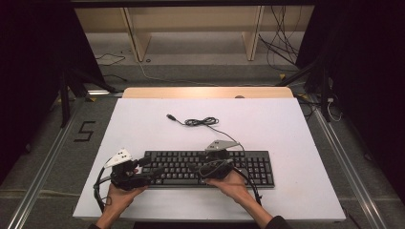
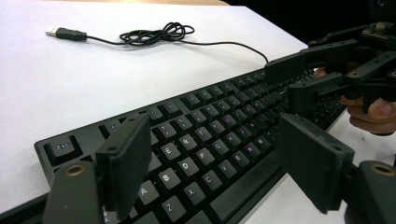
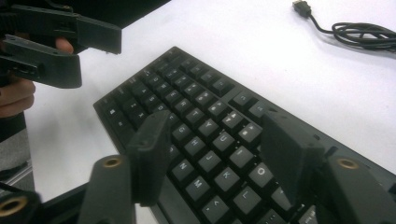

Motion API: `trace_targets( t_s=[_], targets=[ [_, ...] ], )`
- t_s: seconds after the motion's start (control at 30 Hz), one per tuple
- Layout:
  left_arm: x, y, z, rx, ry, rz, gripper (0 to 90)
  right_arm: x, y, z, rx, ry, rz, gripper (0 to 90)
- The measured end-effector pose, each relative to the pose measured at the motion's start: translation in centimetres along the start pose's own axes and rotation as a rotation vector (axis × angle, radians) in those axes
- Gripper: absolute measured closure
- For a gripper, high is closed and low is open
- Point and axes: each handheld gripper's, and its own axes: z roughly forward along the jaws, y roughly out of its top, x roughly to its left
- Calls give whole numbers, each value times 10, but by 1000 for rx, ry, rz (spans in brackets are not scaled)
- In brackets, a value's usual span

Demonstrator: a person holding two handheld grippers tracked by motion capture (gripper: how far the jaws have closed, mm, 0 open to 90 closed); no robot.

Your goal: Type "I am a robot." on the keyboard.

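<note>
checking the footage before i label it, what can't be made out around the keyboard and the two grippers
- Keyboard, high view: key legends too small to read; both grippers and hands cover parts of the middle rows.
- Keyboard, right gripper view: right end cut off by the frame edge and hidden behind the right gripper.
- Left gripper, left gripper view: whether its open jaws touch the keys, unclear.
- USB plug: contacts too small to see.

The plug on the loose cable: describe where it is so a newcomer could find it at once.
Start at the white table and its black keyboard. Behind the keyboard, a thin black cable runs to a small coiled bundle. The plug lies past the coil: a dark stub, the cable's only free end.
</note>
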Motion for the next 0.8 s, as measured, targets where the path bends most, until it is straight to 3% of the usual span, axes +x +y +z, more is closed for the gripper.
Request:
trace_targets(
  t_s=[0.23, 0.67, 0.8],
  targets=[
    [0, 0, 0, -2, 1, 0, 265, 7, 1, 6, 12, 19, -12, 394],
    [0, 0, -1, -12, 7, -1, 266, 16, 1, 16, 32, 41, -31, 432],
    [1, 0, -1, -14, 8, -2, 266, 18, 1, 18, 36, 45, -38, 511]
  ],
)
